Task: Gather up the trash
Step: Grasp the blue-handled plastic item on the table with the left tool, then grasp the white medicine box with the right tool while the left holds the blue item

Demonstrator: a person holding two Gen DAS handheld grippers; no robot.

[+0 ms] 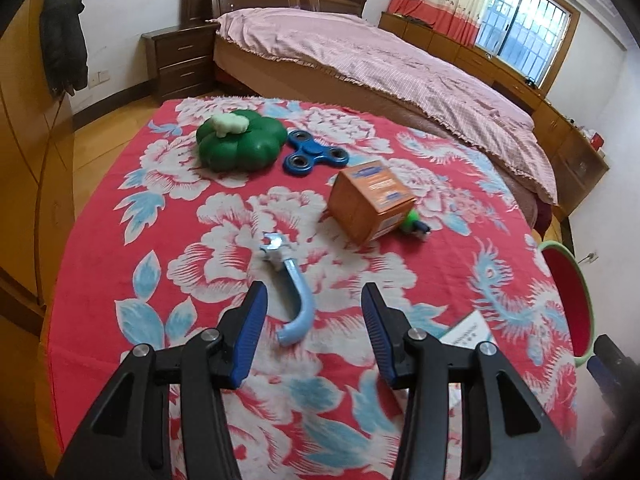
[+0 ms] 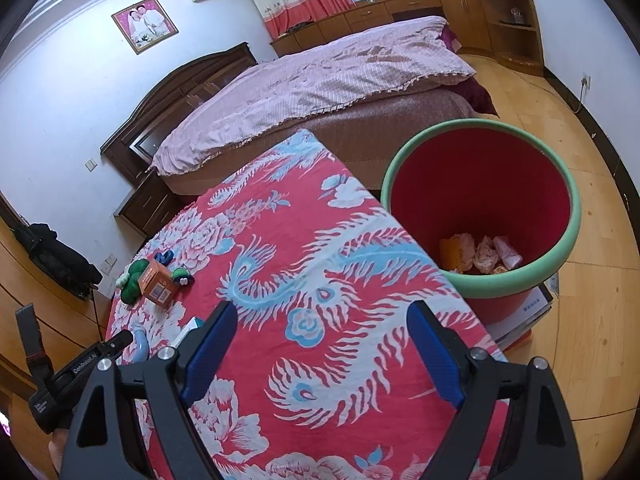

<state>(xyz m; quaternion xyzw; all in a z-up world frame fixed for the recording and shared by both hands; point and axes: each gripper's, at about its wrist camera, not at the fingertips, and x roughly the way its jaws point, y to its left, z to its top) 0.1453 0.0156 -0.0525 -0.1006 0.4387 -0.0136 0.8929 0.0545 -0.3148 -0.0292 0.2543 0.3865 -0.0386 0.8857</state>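
On the red floral tablecloth [image 1: 100, 240] a curved light-blue plastic piece [image 1: 294, 300] lies just in front of my left gripper [image 1: 314, 294], under the gap between the open fingers, and no pad touches it. Further back stand an orange carton [image 1: 370, 204], a blue fidget spinner [image 1: 314, 154] and a green flower-shaped toy [image 1: 240, 144]. A white and teal card [image 1: 468, 330] lies at the right. My right gripper [image 2: 323, 308] hangs open and empty over the cloth. Beside the table stands a red bin with a green rim [image 2: 480, 132], with crumpled paper [image 2: 488, 256] at its bottom.
A small green toy [image 1: 414, 224] peeks out behind the carton. The bin rests on a stack of papers [image 2: 520, 316] on the wooden floor. A bed [image 2: 320, 76] stands beyond the table, a nightstand [image 1: 180, 60] at its head, and a wardrobe [image 1: 24, 160] on the left.
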